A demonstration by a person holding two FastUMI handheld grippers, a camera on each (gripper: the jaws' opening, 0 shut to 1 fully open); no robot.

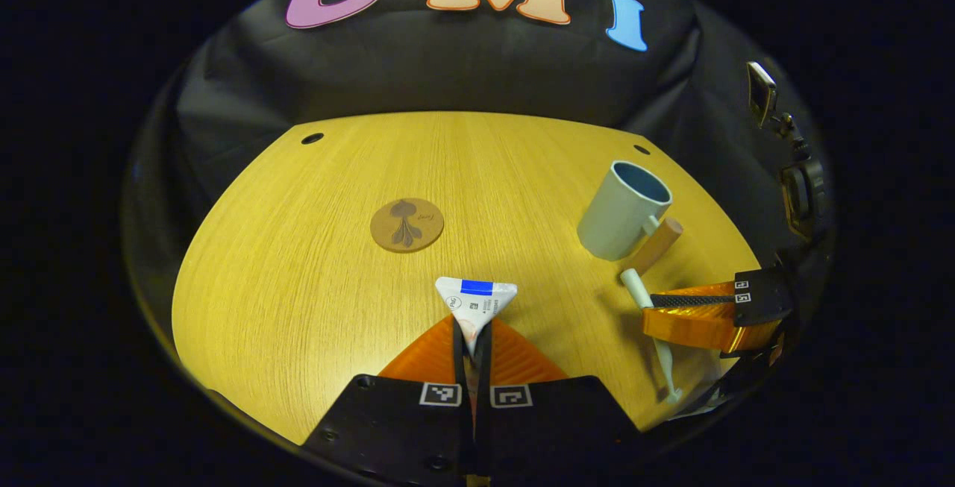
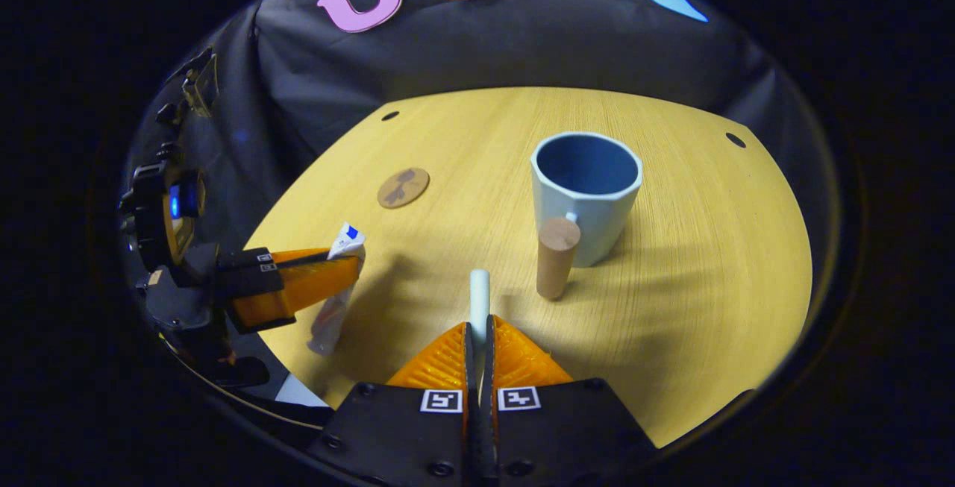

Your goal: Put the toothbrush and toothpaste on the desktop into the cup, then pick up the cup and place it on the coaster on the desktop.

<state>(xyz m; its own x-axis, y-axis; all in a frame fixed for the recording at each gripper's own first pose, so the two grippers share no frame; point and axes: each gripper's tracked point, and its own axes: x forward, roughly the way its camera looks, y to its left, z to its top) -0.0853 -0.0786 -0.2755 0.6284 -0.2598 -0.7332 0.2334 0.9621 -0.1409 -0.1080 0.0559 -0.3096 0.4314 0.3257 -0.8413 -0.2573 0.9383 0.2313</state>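
Note:
My left gripper [image 1: 472, 329] is shut on a white toothpaste tube [image 1: 477, 299] with a blue band, whose flat end points forward. In the right gripper view the same gripper [image 2: 354, 262] holds the tube [image 2: 333, 306] hanging down over the table's left edge. My right gripper [image 2: 479, 327] is shut on a pale toothbrush [image 2: 479, 289], which sticks out ahead of its fingers. The light blue cup [image 2: 586, 187] stands upright just beyond, its wooden handle [image 2: 556, 254] facing me. In the left gripper view the cup [image 1: 621, 209] is at the right, the round brown coaster [image 1: 406, 224] mid-table.
The wooden table [image 1: 298, 263] has small dark holes near its far corners. Black cloth hangs behind and beside it. A mounted device [image 1: 762, 92] sits at the right of the booth. The coaster [image 2: 403, 187] lies left of the cup.

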